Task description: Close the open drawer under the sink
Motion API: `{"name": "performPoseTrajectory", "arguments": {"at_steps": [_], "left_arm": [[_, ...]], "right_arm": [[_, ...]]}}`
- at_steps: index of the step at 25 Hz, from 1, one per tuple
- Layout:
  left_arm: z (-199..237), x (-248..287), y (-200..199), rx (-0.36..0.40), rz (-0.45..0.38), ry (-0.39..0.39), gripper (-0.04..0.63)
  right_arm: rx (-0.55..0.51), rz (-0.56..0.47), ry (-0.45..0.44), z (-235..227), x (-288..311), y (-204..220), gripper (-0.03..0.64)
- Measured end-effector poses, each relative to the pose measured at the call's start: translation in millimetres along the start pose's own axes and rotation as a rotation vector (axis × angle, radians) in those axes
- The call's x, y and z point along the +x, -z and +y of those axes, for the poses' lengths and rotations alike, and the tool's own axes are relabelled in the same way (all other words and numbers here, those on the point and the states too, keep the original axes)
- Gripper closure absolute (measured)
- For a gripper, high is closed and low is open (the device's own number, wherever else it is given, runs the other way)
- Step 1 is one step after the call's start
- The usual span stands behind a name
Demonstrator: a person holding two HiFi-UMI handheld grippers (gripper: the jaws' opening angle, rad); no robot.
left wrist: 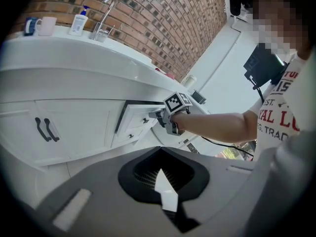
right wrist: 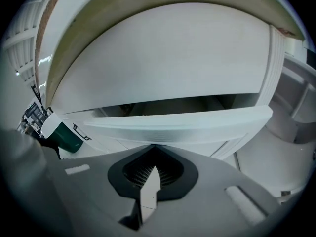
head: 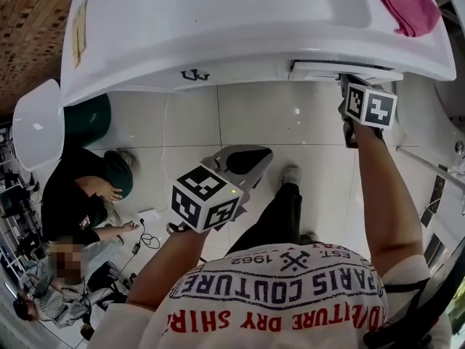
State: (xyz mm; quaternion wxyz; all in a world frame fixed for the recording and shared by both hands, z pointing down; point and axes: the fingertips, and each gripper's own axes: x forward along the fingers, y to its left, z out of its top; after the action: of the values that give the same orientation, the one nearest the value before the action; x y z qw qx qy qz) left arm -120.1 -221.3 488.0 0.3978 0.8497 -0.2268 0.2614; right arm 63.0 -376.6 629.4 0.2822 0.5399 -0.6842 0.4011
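Two grippers, each with its jaws pressed together on nothing. The right gripper, on an arm stretched forward, has its tip right at the front of the drawer. The drawer stands slightly out under the sink's right end. The left gripper hangs back from the sink, over the floor tiles. A pink cloth lies on the sink's right rim. Below the sink's left end a person sits on the floor near a green bin.

Brick wall, red-brown, upper centre of left gripper view; glossy white tiled floor, mid-frame in head view; white bench across top; green bin at left beneath it; person seated on floor, lower left
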Motion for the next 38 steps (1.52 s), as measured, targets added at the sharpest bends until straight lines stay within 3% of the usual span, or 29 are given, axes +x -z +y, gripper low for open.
{"name": "performPoseTrajectory", "arguments": {"at_steps": [14,22,26,30,38], "left_arm": [[3,-6,8,-0.009,0.001,-0.027,0.603],[-10,-8,17,0.006,-0.005,-0.036,0.603],[-24,-4,17,0.027,-0.009,-0.019,0.603],[-34,-2,10,0.047,-0.03,-0.017,0.603],[-79,-7,0,0.105,-0.084,-0.01,0.603]], "right_arm": [[0.048,0.022,0.001,-4,14,-25,0.609],[0.027,-0.034,0.0,-3,0,-22,0.609],[0.0,-0.043,-0.056,11,-28,-16,0.609],[-0.108,-0.059,-0.151,41,-75,-4,0.609],[-0.242,-0.089,-0.34,92,-197,54,0.609]]}}
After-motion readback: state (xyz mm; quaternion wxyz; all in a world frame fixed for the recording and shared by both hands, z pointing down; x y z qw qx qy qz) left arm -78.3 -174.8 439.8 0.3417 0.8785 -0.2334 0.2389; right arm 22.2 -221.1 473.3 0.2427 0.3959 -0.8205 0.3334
